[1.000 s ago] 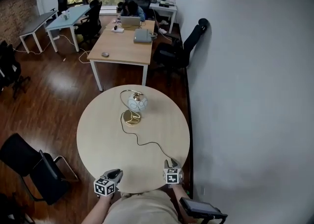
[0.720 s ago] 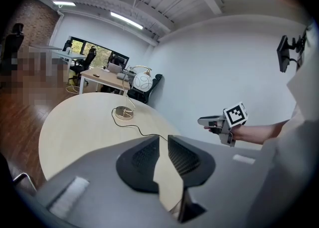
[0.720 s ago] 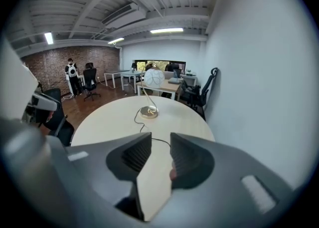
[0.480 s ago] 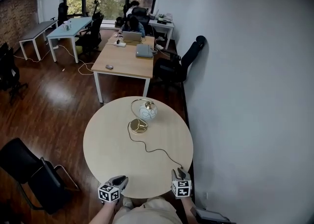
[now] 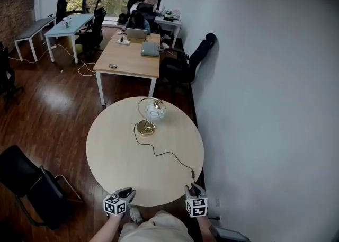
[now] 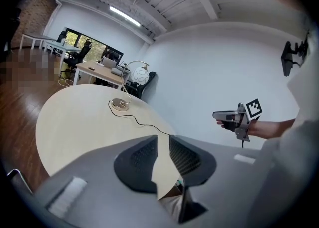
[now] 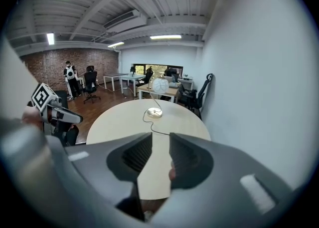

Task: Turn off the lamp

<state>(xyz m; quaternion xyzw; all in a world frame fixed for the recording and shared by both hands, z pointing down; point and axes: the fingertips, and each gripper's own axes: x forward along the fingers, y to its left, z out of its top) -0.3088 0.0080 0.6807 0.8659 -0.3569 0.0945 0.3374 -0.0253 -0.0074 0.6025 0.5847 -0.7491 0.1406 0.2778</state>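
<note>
The lamp has a white globe shade (image 5: pixel 155 110) on a curved gold stem and a round gold base (image 5: pixel 144 127). It stands at the far side of the round wooden table (image 5: pixel 116 151). Its black cord (image 5: pixel 164 154) snakes across the top to the near right rim. My left gripper (image 5: pixel 126 191) hovers at the near edge, open and empty. My right gripper (image 5: pixel 194 188) is at the near right rim beside the cord's end, its jaws closing with nothing between them. Both gripper views show the lamp (image 6: pixel 141 76) (image 7: pixel 160 86) far beyond the jaws.
A black office chair (image 5: pixel 26 182) stands left of the table. Behind it is a wooden desk (image 5: pixel 130 58) with laptops, and a black chair (image 5: pixel 185 66) by the white wall (image 5: pixel 265 103) on the right. People sit at desks far back.
The head view has swung, so the table and lamp sit a little differently in the picture. Both grippers stay at the near rim. The lamp has not moved on the table.
</note>
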